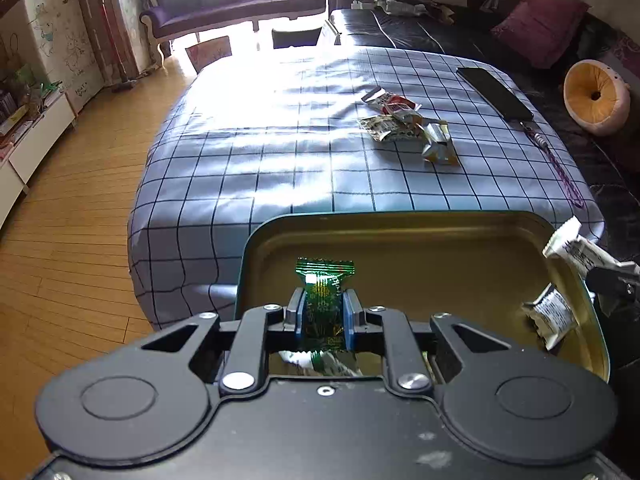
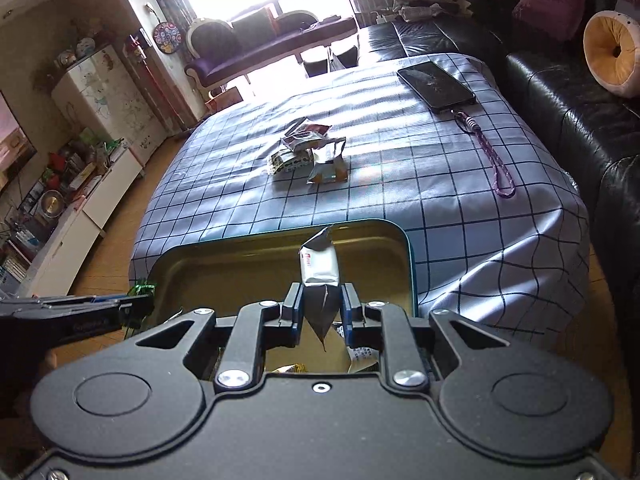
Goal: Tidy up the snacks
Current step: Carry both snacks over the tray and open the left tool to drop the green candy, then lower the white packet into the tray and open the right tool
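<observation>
My left gripper point(image 1: 323, 312) is shut on a green foil snack point(image 1: 325, 280) and holds it over the gold tin box point(image 1: 400, 224). A white snack packet point(image 1: 554, 314) lies in the box at the right. My right gripper point(image 2: 320, 307) is shut on a silver-white snack packet point(image 2: 320, 266) above the same box point(image 2: 248, 236); it shows in the left wrist view point(image 1: 580, 252) at the box's right rim. A pile of several snack packets point(image 1: 408, 122) lies on the checked tablecloth point(image 1: 280, 160), also in the right wrist view point(image 2: 310, 156).
A black phone point(image 1: 494, 94) with a purple lanyard point(image 1: 560, 168) lies at the table's far right. A black leather sofa point(image 2: 560, 100) with cushions runs along the right. Wooden floor point(image 1: 68, 208) and white cabinets are to the left.
</observation>
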`<action>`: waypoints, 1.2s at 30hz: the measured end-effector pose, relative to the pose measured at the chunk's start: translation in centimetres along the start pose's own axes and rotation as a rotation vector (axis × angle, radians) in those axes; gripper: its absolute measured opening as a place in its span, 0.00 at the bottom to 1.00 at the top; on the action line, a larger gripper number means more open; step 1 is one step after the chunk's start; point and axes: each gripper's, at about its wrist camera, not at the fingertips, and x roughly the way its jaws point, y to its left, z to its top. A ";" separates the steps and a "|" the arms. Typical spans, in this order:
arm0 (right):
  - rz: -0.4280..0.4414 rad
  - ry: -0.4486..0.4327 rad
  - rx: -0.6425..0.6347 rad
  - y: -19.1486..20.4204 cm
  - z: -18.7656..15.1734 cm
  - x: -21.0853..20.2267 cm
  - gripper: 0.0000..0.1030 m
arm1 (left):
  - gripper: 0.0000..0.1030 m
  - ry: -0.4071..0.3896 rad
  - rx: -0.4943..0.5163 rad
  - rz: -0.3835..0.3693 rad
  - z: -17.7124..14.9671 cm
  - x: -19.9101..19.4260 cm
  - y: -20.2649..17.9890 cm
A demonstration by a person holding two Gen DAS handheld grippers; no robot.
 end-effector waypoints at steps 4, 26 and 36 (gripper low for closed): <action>-0.001 0.010 -0.003 0.1 0.0 0.2 0.27 | 0.19 0.012 -0.007 0.015 1.4 1.5 0.1; 0.022 -0.001 -0.085 2.5 1.3 1.9 0.28 | 0.27 0.041 -0.022 0.039 -0.9 0.5 0.4; 0.012 0.010 -0.053 1.8 1.1 1.4 0.35 | 0.27 0.065 0.003 0.033 -1.6 0.9 -0.6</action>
